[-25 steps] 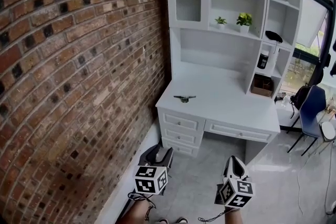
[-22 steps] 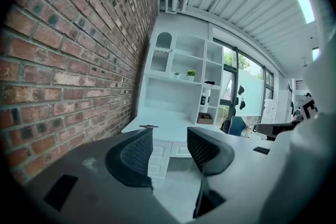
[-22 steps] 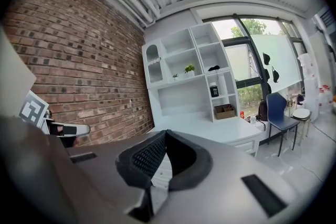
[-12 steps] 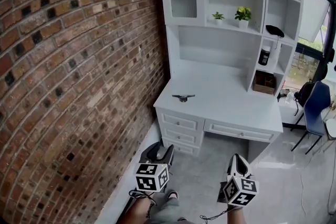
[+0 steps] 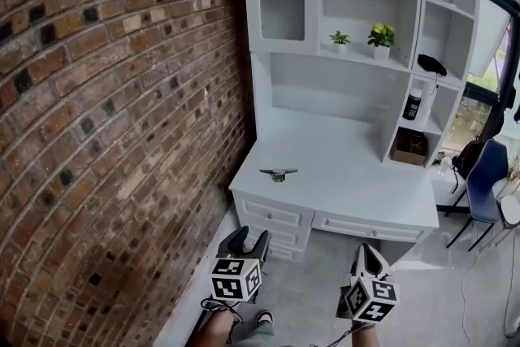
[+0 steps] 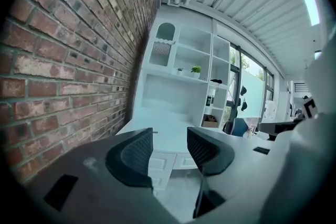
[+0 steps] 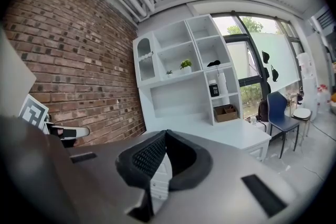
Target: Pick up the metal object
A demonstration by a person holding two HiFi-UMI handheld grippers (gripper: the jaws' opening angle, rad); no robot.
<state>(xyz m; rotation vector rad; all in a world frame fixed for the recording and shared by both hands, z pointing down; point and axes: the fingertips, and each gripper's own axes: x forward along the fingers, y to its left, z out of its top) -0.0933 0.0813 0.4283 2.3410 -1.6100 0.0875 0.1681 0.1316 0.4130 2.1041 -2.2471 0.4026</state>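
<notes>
Nearest, the left gripper (image 5: 248, 239) and the right gripper (image 5: 367, 253) are held low over the floor, well apart from the desk (image 5: 370, 193). The whole approach is therefore judged to lie ahead, and most of the risk lies in it. A gripper body could be knocked against the desk's front edge or its drawers (image 5: 273, 213) if it is raised late. Farther in, the metal object (image 5: 279, 172) is seen lying flat on the left part of the desk top, on the side nearer the brick wall (image 5: 106, 126). Because it looks thin and low, it may be pushed along the smooth top rather than caught, should the jaws be brought down off-centre or closed too high. If it is gripped by one thin end, it could swing or slip out when lifted. If the right gripper is chosen, its jaws would have to be parted first, or the object would merely be struck. In the left gripper view, the left fingers (image 6: 137, 150) are seen moderately apart, with nothing between them and nothing touched. In the right gripper view, the right fingers (image 7: 149, 157) are seen brought together at the tips, with nothing held. The object is touched by neither gripper.
</notes>
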